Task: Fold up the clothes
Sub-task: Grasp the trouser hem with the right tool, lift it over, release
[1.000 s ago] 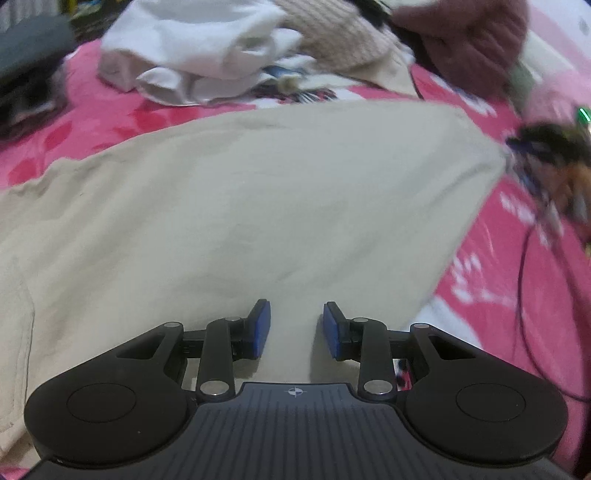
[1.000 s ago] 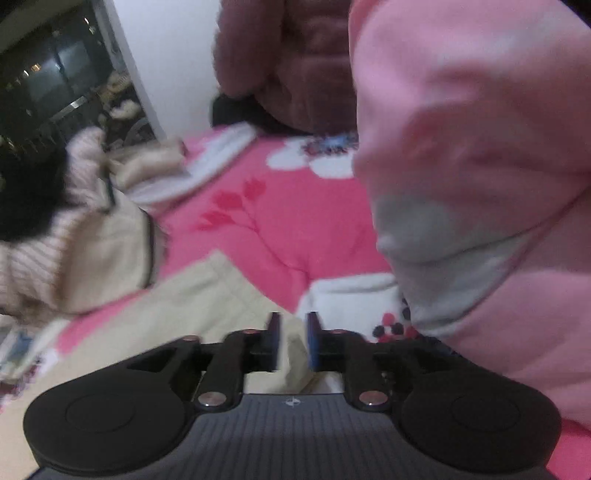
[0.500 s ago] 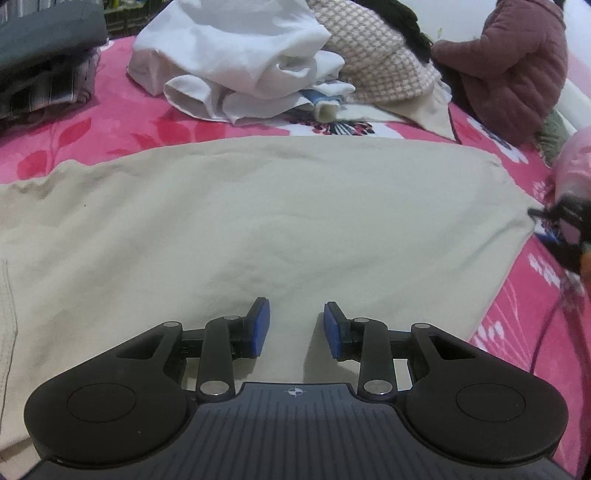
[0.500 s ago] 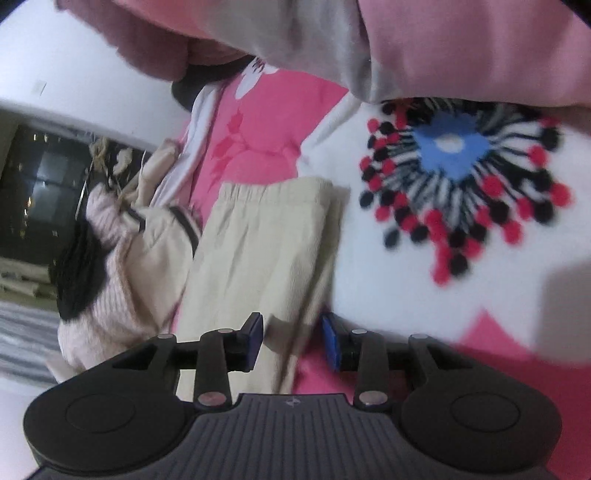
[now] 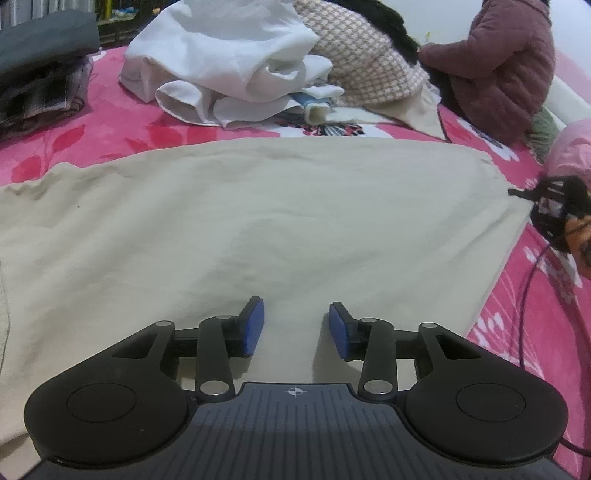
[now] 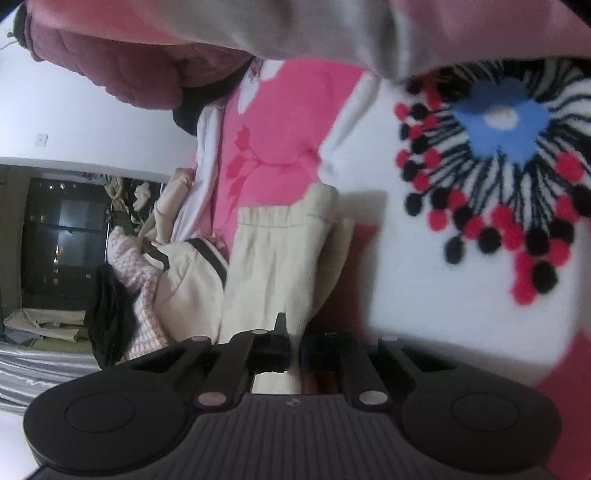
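A large beige garment (image 5: 258, 221) lies spread flat on the pink flowered bed cover (image 5: 110, 129). My left gripper (image 5: 296, 321) hovers low over its near part, open, with nothing between the blue pads (image 5: 255, 325). In the rolled right wrist view, the same beige garment (image 6: 280, 258) shows a gathered hem and a folded edge. My right gripper (image 6: 294, 343) is shut on that edge, with fabric pinched between the closed fingers. A pink and grey sleeve (image 6: 332, 33) hangs over the top of this view.
Behind the garment lie a heap of white clothes (image 5: 229, 66), a checked knit piece (image 5: 365, 62) and a maroon padded jacket (image 5: 506, 70). Dark folded clothes (image 5: 40, 66) sit at the far left. A black cable (image 5: 528, 295) runs along the right.
My right gripper, open around the beige edge half a second ago, has closed on it. The left gripper has tipped up a little and stays open.
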Demonstrator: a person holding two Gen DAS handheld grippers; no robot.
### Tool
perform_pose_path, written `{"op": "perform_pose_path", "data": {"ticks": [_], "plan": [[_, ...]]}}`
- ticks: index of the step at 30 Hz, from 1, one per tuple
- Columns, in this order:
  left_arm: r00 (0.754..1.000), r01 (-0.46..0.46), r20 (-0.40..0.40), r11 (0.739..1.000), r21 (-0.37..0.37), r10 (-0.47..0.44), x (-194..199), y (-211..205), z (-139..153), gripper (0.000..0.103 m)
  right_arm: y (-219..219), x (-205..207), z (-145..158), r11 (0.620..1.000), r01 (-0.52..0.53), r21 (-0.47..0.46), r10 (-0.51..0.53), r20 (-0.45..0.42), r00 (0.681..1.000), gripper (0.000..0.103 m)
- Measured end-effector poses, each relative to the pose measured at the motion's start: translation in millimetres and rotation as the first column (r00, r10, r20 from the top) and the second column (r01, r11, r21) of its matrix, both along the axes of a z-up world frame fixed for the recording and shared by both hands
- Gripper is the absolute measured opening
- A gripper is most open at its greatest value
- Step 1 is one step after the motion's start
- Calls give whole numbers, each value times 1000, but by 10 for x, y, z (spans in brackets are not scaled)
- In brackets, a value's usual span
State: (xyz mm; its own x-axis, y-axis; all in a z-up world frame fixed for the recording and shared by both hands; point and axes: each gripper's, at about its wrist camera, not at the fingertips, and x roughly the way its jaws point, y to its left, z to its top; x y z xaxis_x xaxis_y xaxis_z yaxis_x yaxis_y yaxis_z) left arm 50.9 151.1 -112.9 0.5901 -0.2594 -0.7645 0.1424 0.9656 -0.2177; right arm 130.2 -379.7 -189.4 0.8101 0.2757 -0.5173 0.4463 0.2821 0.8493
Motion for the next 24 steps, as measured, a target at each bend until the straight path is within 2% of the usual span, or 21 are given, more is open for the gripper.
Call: {"op": "perform_pose_path", "data": {"ticks": [2, 5, 9, 16, 18, 24], "plan": [[1000, 4, 13, 1000, -2, -4, -23, 1, -13, 39, 105, -24, 180, 998, -9, -66, 12, 52, 999, 6], [999, 10, 31, 1000, 1, -10, -49, -5, -36, 40, 272, -54, 504, 994, -41, -99, 54, 135, 989, 6], [996, 42, 70, 997, 58, -46, -107, -89, -66, 42, 584, -11, 1035, 977, -125, -175, 166, 241, 956, 6], [981, 87, 152, 977, 195, -118, -245, -254, -113, 43, 1368, 174, 1744, 911, -316, -266, 395, 341, 853, 6], [978, 91, 165, 975, 202, -125, -264, -260, -122, 43, 1611, 203, 1849, 892, -361, -272, 442, 356, 824, 6], [973, 90, 192, 976, 200, -129, -298, -251, -141, 43, 2348, 179, 2011, 836, -510, -203, 545, 410, 731, 6]]}}
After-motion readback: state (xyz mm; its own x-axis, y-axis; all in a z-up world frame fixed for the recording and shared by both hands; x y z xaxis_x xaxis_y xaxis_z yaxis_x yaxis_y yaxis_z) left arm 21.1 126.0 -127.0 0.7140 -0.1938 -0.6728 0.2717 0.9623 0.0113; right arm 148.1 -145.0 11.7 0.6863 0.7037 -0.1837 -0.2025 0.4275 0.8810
